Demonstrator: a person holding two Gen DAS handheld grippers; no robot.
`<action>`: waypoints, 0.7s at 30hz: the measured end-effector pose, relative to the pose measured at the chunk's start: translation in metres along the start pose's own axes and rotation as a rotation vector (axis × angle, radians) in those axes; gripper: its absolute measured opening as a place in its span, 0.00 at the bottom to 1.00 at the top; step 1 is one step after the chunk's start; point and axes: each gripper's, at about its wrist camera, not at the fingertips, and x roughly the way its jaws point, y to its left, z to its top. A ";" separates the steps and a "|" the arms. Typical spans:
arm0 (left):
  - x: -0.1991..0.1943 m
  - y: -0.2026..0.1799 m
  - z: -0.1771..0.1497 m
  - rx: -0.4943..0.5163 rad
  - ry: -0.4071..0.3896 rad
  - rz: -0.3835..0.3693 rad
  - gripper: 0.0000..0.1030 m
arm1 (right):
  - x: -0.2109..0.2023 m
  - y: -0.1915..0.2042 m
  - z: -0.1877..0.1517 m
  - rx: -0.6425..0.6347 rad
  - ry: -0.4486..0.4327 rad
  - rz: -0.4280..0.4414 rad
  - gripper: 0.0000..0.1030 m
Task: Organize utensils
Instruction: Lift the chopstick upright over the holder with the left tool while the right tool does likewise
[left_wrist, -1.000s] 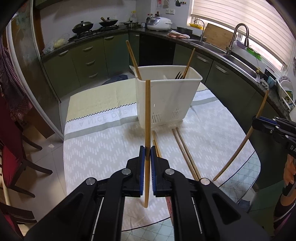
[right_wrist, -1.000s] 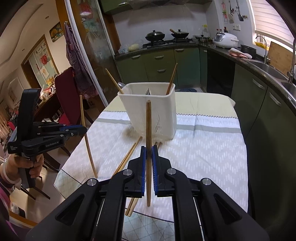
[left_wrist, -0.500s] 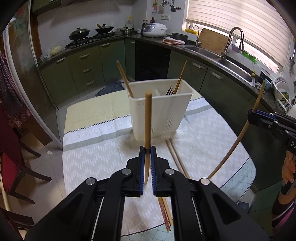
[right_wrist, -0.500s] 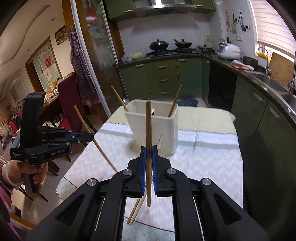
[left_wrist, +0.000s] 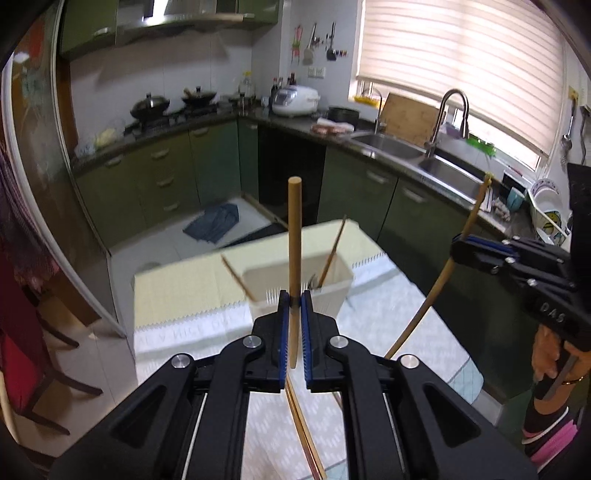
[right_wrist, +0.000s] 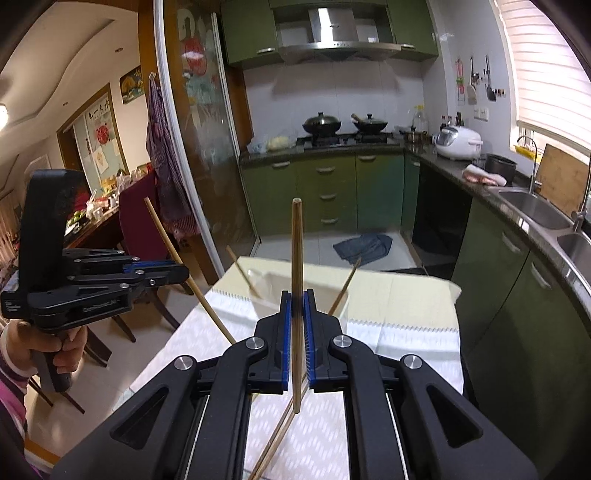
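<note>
Both grippers were raised above the bench (left_wrist: 436, 332), each with a wooden chopstick pinched upright between its blue-padded fingers. The left gripper (left_wrist: 294, 299) held its chopstick (left_wrist: 294, 236) near the lower end, and the right gripper (right_wrist: 296, 299) clamped its chopstick (right_wrist: 296, 251) the same way. Below and beyond them the white utensil caddy (left_wrist: 332, 284) stood on the patterned tablecloth (left_wrist: 388, 317), two chopsticks leaning out of it. More loose chopsticks (left_wrist: 303, 424) lay on the cloth beneath the fingers.
</note>
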 end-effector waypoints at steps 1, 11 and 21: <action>-0.003 0.000 0.006 0.002 -0.013 0.002 0.06 | 0.000 0.000 0.005 0.001 -0.006 0.002 0.07; 0.002 0.005 0.064 -0.029 -0.124 0.005 0.06 | 0.002 -0.003 0.064 0.004 -0.097 -0.017 0.07; 0.045 0.009 0.074 -0.021 -0.155 0.049 0.06 | 0.027 -0.011 0.101 0.021 -0.159 -0.054 0.07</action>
